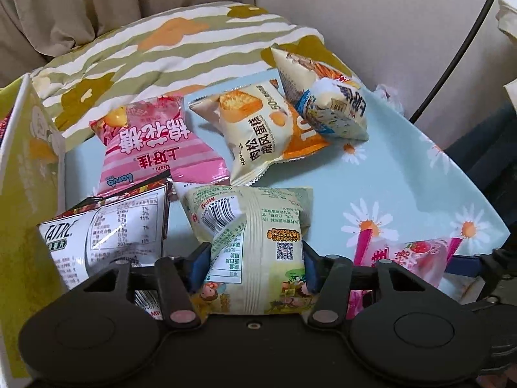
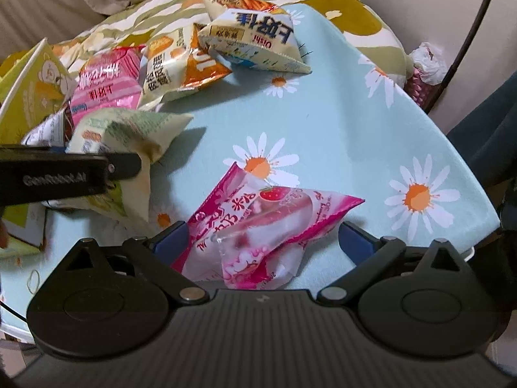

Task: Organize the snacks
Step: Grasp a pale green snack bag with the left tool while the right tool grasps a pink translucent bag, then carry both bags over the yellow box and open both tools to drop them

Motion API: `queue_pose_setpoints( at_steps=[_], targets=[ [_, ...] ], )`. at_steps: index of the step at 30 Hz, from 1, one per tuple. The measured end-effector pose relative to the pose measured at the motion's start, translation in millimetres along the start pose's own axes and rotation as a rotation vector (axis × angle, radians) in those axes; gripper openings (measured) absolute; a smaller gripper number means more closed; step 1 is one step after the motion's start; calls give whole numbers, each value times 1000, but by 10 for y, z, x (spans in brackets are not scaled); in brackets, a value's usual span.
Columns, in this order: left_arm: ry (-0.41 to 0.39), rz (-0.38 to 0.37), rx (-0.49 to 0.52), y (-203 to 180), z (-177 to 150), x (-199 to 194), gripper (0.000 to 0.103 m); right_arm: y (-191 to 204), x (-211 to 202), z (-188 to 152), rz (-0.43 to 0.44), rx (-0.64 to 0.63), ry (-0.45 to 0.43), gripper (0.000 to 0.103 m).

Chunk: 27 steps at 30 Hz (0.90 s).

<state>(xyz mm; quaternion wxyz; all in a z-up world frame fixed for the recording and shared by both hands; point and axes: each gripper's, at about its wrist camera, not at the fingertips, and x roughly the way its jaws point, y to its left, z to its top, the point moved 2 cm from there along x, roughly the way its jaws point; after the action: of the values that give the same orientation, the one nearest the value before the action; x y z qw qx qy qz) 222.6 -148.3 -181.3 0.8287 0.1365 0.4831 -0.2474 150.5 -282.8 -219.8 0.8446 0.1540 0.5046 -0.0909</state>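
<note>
Snack bags crowd our daisy-print blue cloth (image 2: 339, 123). Our left gripper (image 1: 255, 265) pinches a crumpled pale-green packet (image 1: 255, 226); our right gripper (image 2: 263, 245) straddles a pink strawberry pouch (image 2: 255, 226), jaws apart.

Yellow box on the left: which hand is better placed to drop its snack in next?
Left. Its fingers already pinch the pale green packet, with the box right beside it; the right gripper looks unclosed around the pink packet.
</note>
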Motion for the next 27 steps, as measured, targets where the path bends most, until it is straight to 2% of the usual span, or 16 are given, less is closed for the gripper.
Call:
queue_pose_setpoints(
  at_steps=[8,10,11,15,19,27],
  targets=[
    [-19,28,-9,-48,-31,-20,60,43,98,35,19,-96,24,102],
    [-20,33,-20,-50,-40,-15,60,100,104,31,0,-172,22,92],
    [-21,34,-25,-50,-44,-17,60,122,108,22,-6,-206,19,90],
    [-30,37,-42,-78,-52,-38,60,144,88,8,12,-276,7,73],
    [-49,41,-57,-120,-38,-100,60,124,53,37,28,-282,5,67],
    [-140,49,-106,-184,28,-458,60,46,-222,206,58,-297,-52,64]
  ],
)
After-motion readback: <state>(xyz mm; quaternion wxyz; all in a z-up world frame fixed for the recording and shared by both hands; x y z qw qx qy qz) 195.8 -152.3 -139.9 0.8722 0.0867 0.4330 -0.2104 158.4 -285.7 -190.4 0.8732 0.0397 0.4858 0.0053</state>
